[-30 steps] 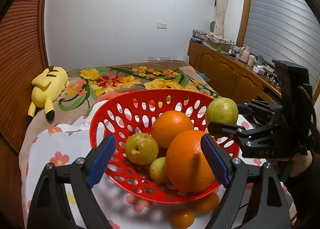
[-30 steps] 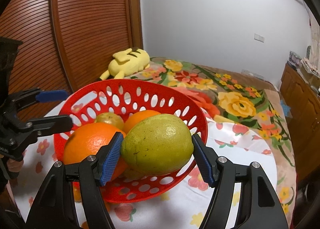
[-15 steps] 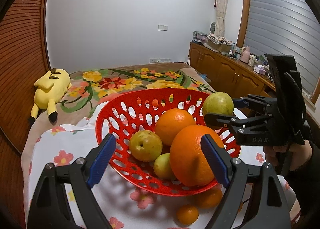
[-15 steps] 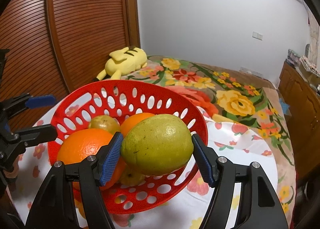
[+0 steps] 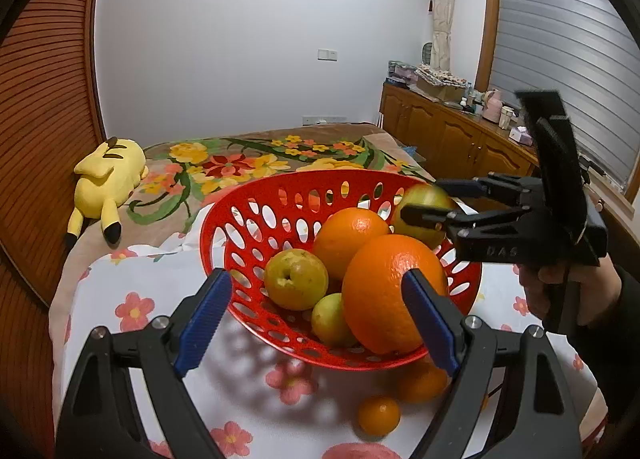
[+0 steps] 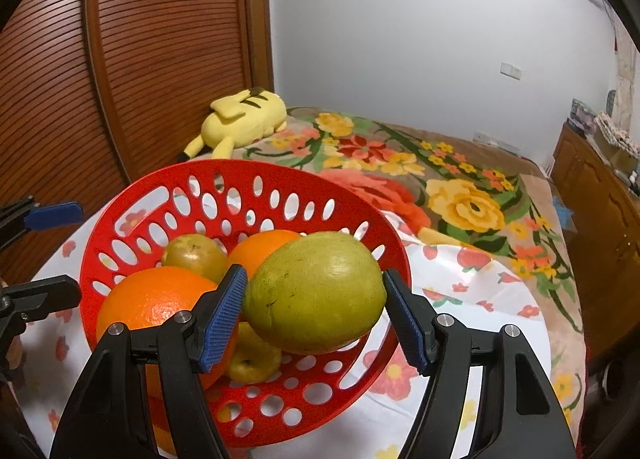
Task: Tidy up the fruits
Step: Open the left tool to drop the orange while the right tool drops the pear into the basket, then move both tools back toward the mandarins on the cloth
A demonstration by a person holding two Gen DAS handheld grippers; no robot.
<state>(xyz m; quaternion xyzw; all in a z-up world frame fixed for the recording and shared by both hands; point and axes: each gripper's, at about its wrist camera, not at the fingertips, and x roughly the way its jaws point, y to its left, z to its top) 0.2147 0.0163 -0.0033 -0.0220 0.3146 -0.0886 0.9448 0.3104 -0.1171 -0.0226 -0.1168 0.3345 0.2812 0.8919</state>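
A green-yellow citrus fruit (image 6: pixel 316 293) was clamped by the right gripper (image 6: pixel 314 309) above the red perforated basket (image 6: pixel 132 203); the left gripper (image 5: pixel 316 323) was held open and empty beside it.

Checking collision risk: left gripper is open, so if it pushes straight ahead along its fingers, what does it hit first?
Most likely the near rim of the red basket, sitting between the left gripper pads, then the big orange by the right pad. Depth is uncertain.
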